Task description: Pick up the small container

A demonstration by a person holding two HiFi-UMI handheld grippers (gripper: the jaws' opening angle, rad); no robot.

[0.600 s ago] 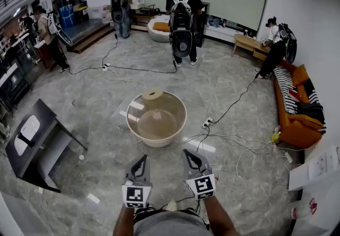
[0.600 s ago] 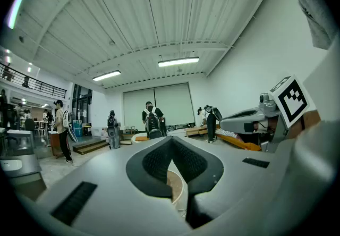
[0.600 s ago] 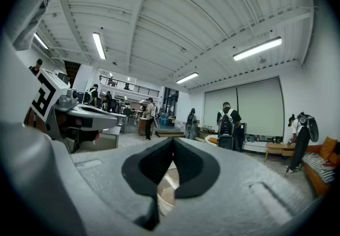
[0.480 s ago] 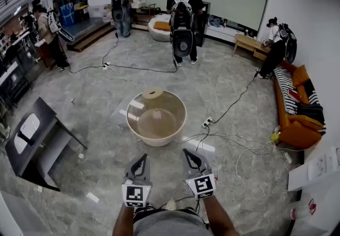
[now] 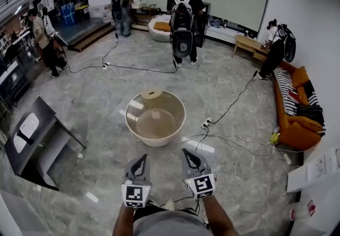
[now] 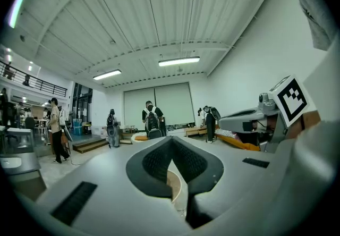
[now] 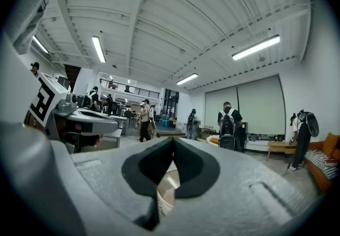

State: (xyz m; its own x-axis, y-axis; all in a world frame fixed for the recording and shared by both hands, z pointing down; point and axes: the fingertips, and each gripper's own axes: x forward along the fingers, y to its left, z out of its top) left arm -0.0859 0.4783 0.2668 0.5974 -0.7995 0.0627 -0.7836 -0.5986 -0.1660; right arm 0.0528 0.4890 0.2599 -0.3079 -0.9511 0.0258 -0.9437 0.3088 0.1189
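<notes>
I judge this to be the very start: the reach has not begun. The small container (image 5: 152,93), as best I can tell, is the little round beige piece on the far rim of the big round tub (image 5: 155,143), which stands on the floor (image 5: 90,107) ahead of me, well apart from both grippers.

My left gripper (image 5: 142,157) is closed, its tips meeting with nothing between them. My right gripper (image 5: 187,151) is the same, closed and empty.

Both are held low and close to my body, side by side, pointing forward and slightly down toward the tub, my forearms (image 5: 217,218) tucked in at the bottom of the head view.

The next move calls for stepping or leaning in, spreading one gripper's jaws and carrying it over the tub to that far rim.
</notes>
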